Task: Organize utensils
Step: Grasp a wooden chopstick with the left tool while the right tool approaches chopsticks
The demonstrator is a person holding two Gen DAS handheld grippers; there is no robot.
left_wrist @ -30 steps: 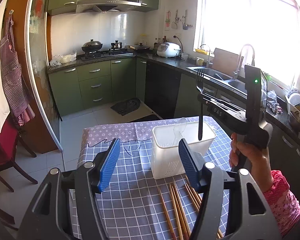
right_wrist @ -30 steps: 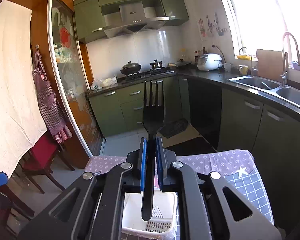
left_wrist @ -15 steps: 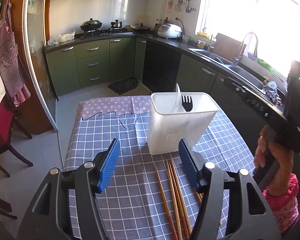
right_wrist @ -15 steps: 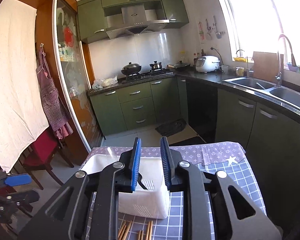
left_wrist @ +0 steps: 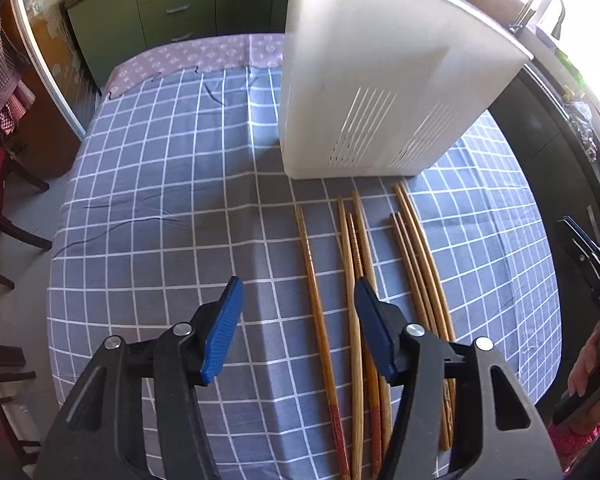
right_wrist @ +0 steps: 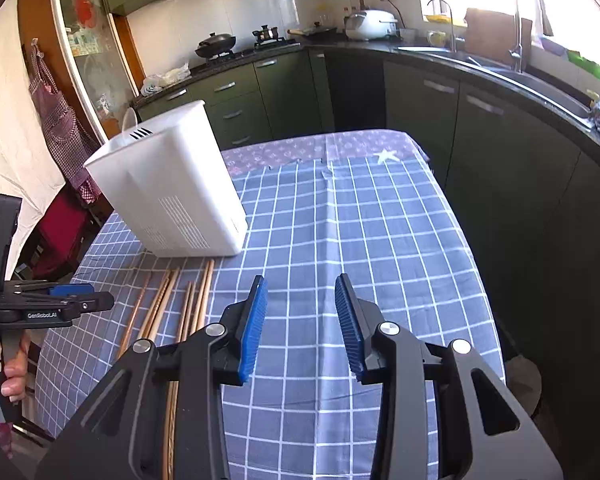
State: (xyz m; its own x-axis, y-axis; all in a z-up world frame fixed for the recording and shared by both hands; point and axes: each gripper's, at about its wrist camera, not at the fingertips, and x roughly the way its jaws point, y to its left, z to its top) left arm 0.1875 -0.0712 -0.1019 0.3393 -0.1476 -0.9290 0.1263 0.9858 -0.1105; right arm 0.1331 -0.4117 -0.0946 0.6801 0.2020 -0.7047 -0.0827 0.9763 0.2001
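A white slotted utensil holder stands on the blue checked tablecloth; it also shows in the right wrist view. Several wooden chopsticks lie side by side in front of it, also seen in the right wrist view. My left gripper is open and empty, low over the chopsticks, with one chopstick between its fingers. My right gripper is open and empty above bare cloth, right of the chopsticks. The holder's contents are hidden, except a white utensil tip at its rim.
The table's right edge drops toward green cabinets and a sink counter. A red chair stands at the table's left. The other hand-held gripper shows at the left edge of the right wrist view.
My right gripper let the black fork drop into the holder, opened wider and pulled back to the right. My left gripper moved down toward the chopsticks.
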